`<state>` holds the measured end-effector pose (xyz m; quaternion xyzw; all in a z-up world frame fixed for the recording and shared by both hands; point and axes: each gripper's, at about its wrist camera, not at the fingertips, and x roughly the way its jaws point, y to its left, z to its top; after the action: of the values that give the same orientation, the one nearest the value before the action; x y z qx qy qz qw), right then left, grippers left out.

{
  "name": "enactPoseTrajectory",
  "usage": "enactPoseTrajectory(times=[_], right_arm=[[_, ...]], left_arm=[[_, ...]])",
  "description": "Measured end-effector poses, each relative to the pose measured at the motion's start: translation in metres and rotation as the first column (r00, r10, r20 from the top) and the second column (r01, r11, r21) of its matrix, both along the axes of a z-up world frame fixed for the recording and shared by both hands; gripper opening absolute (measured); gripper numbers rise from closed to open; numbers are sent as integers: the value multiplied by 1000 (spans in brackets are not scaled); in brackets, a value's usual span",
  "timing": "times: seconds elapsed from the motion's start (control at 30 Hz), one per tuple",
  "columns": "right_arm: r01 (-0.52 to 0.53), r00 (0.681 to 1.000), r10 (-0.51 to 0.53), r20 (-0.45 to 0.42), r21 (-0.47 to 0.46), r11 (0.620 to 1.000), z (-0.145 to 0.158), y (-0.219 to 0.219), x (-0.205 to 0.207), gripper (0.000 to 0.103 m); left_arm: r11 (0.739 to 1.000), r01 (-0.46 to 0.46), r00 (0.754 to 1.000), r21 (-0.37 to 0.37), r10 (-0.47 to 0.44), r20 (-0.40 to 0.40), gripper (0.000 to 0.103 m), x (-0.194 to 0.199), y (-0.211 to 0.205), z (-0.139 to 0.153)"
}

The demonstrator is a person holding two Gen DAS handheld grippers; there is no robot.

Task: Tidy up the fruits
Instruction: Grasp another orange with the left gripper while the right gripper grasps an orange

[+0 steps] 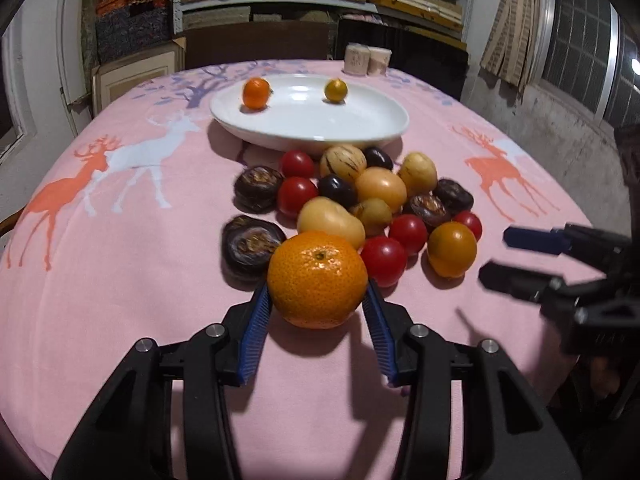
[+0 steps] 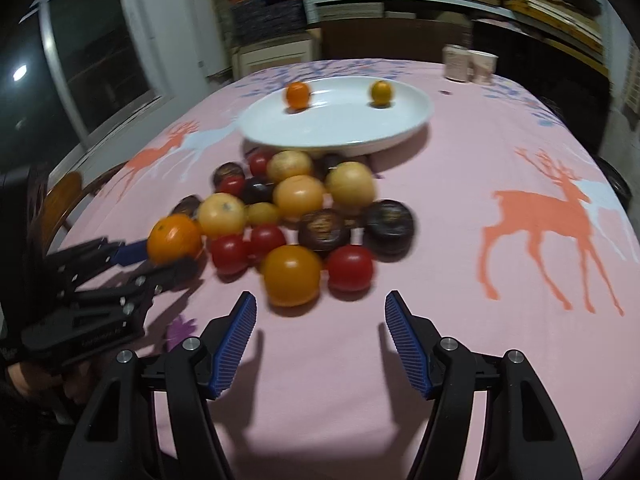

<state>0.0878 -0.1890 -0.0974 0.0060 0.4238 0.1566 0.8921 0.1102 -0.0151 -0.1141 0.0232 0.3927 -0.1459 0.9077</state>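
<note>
The mandarin (image 1: 317,279) is pinched by the left gripper (image 1: 316,312) at the heap's six o'clock edge. The right gripper (image 2: 320,320) is spread, empty. If lifted carelessly (the dark fruit (image 1: 251,249) is touching), neighbours may be rolled away from the plate (image 1: 308,132).

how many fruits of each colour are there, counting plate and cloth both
red fruits: 5
yellow fruits: 5
orange fruits: 4
brown fruits: 4
black fruits: 2
total: 20
</note>
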Motion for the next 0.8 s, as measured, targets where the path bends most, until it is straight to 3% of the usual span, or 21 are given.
enactPoseTrajectory(times=[0.23,0.5,0.57,0.8], right_arm=[[-60,998,60,10,-11,998,-4,23,11,55],[-48,998,48,-32,1,999,-15,27,22,54],[-30,999,30,-36,2,1000,-17,26,24,38],[-48,999,49,-20,14,999,-11,25,15,38]], left_arm=[[1000,-16,1000,-18,16,21,45,-5,12,10],[999,-22,1000,-34,23,15,45,-5,20,7],[999,-20,1000,-31,20,13,45,-5,20,7],[999,-24,999,-40,25,20,45,-5,23,10]])
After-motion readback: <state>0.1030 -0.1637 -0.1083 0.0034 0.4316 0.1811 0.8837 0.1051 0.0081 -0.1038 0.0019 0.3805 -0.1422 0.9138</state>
